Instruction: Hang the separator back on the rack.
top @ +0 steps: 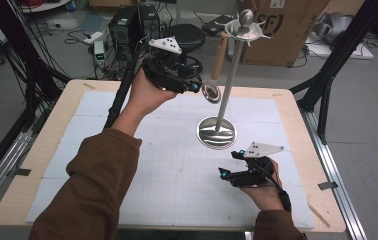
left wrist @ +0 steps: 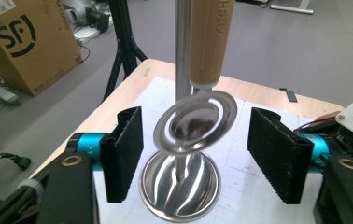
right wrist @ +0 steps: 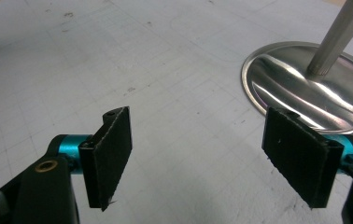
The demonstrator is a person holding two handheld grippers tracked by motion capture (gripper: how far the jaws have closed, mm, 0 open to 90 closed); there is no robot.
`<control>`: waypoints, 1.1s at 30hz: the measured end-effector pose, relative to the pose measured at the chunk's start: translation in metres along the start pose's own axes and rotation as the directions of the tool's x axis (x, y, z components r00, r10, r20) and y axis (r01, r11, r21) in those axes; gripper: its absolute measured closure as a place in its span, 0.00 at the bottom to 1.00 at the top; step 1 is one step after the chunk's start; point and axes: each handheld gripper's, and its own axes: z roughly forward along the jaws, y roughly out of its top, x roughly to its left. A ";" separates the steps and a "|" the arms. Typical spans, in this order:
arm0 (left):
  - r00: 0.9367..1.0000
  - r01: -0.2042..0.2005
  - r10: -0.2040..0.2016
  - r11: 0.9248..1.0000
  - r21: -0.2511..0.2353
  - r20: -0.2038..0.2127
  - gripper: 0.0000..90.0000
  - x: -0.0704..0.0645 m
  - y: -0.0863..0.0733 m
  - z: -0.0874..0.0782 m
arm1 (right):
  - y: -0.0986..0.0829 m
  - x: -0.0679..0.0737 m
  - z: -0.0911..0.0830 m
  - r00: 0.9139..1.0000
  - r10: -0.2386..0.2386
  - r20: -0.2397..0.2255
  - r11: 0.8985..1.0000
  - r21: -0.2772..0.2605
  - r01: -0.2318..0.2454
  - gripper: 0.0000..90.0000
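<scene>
Left gripper view: left gripper (left wrist: 193,154) gapes around the hanging strainer (left wrist: 195,123), ungrasped; right gripper (right wrist: 207,158) waits open, empty.

The wooden handle (left wrist: 210,42) and stand pole (left wrist: 182,49) run off the top edge.

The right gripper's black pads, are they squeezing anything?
No. The right gripper stands open above the white mat, nothing between its pads.

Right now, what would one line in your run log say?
left gripper: open around hanging utensil | right gripper: open, empty, over mat | stand: upright on table
</scene>
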 end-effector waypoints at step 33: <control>0.999 0.034 -0.034 0.999 -0.012 -0.021 0.17 -0.002 -0.052 -0.056 | 0.003 0.002 0.003 1.000 -0.007 -0.005 1.000 0.004 0.007 0.26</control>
